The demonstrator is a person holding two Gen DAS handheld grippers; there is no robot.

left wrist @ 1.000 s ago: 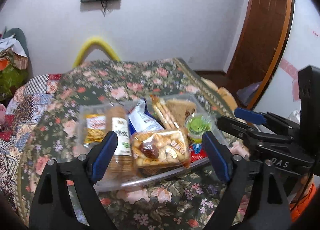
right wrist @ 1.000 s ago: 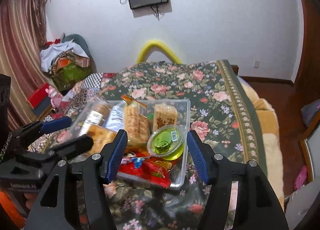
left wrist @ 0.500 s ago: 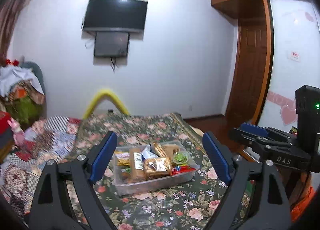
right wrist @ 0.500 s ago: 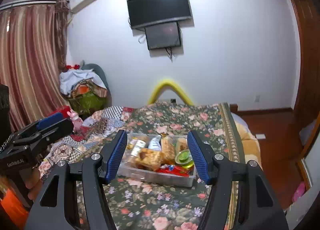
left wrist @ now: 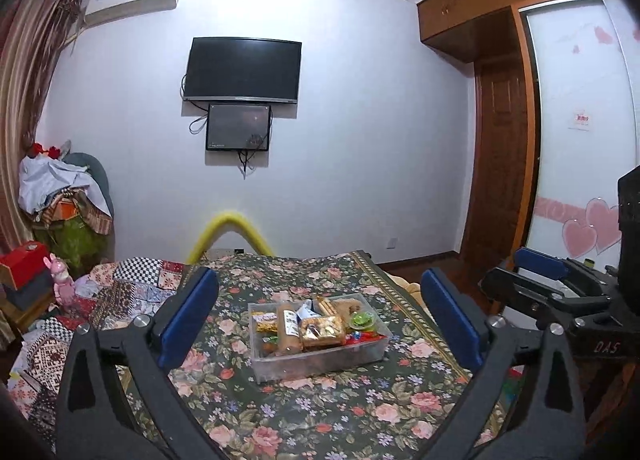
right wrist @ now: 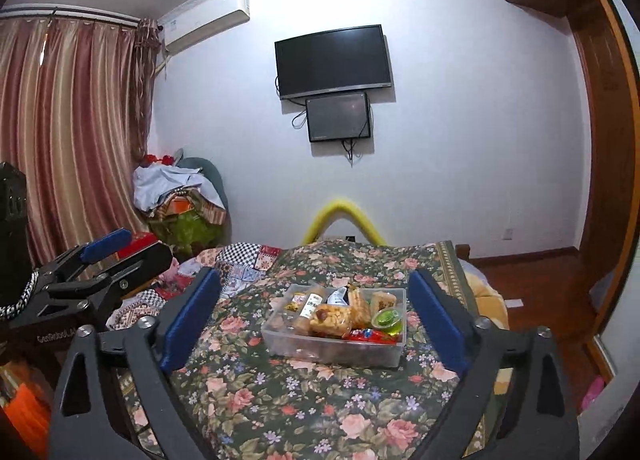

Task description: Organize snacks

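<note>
Both grippers hang wide open and empty — left gripper (left wrist: 320, 312) and right gripper (right wrist: 314, 316), jaws just spread apart. The clear snack box (left wrist: 320, 356) sits packed on the floral bedspread (left wrist: 280, 420), well ahead of both.

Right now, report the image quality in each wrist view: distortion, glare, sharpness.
Left wrist view: strong fisheye bowing of the walls, dark corners, snack box sharp. Right wrist view: same bowing, bright glare beside the air conditioner, curtains evenly lit.
</note>
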